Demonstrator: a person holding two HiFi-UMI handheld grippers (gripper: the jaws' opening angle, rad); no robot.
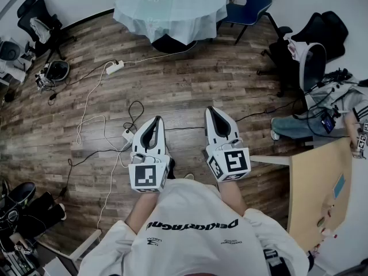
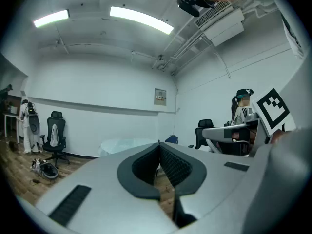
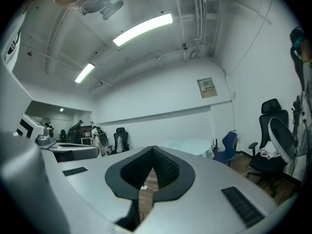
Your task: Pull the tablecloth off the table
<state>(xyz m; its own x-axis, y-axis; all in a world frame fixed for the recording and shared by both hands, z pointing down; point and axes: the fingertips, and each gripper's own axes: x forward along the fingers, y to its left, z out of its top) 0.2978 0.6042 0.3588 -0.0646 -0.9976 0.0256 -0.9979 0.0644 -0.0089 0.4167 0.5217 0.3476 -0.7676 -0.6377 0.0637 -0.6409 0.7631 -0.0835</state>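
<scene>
Both closed, empty — left hand-held gripper, right hand-held gripper — tablecloth well apart.

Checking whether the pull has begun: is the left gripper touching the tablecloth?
Apart. The head view shows a stretch of wooden floor between the left gripper and the tablecloth across the room.

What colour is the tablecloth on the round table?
Pale blue-green tablecloth, best seen in the head view.

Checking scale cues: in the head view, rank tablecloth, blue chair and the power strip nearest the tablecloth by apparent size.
Largest: tablecloth.
Then: blue chair.
Smallest: power strip, even though it lies nearer the camera, so the order looks safe.
</scene>
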